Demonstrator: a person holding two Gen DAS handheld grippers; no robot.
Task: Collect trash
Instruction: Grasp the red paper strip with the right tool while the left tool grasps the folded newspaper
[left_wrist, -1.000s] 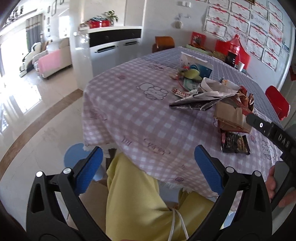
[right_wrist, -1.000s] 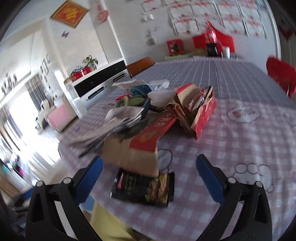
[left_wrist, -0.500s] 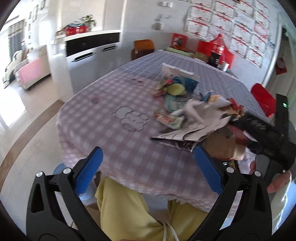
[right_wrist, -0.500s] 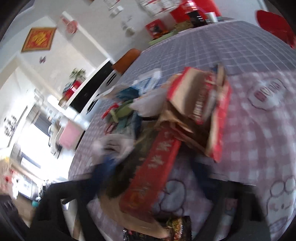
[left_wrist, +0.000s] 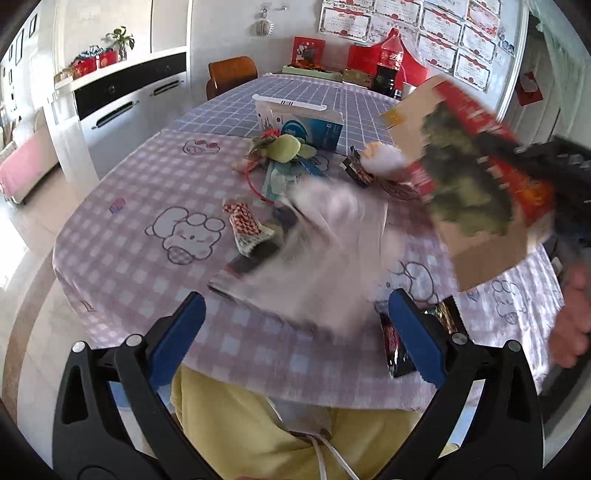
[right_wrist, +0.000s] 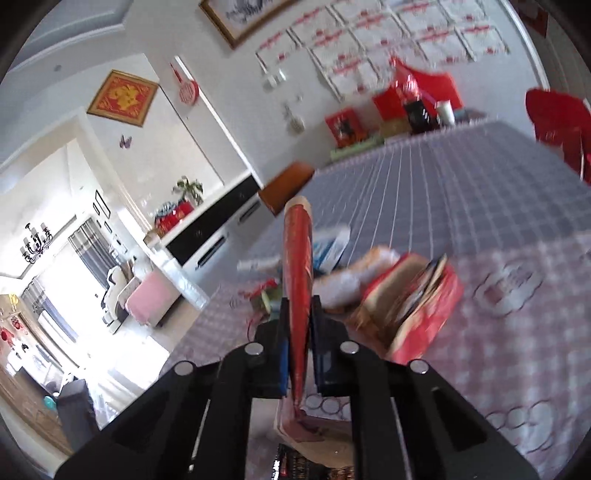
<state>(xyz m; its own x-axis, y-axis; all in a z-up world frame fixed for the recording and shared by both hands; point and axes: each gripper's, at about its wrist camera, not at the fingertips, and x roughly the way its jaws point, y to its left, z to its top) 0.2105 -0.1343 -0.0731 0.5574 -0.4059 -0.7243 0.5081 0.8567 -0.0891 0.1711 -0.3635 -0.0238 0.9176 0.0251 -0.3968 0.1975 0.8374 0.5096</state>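
My right gripper (right_wrist: 298, 325) is shut on a flattened red and brown cardboard box (right_wrist: 297, 280) and holds it edge-on above the table. The same box (left_wrist: 476, 177) shows lifted at the right in the left wrist view. My left gripper (left_wrist: 293, 332) is open and empty at the near table edge. Before it lie a blurred white newspaper (left_wrist: 325, 251), a red-checked wrapper (left_wrist: 245, 225), a dark snack packet (left_wrist: 397, 347) and a green wrapper (left_wrist: 284, 147). A second torn red box (right_wrist: 413, 306) lies on the cloth.
A white and blue box (left_wrist: 299, 122) stands mid-table. A cola bottle (left_wrist: 388, 62) and red items are at the far end. A brown chair (left_wrist: 231, 74), a white cabinet (left_wrist: 125, 99) and a red chair (right_wrist: 557, 122) surround the table. My yellow-trousered legs (left_wrist: 258, 428) are below.
My right gripper has closed on the red and brown box and lifted it off the pile. The left gripper has swung right, facing the trash; the newspaper is blurred.
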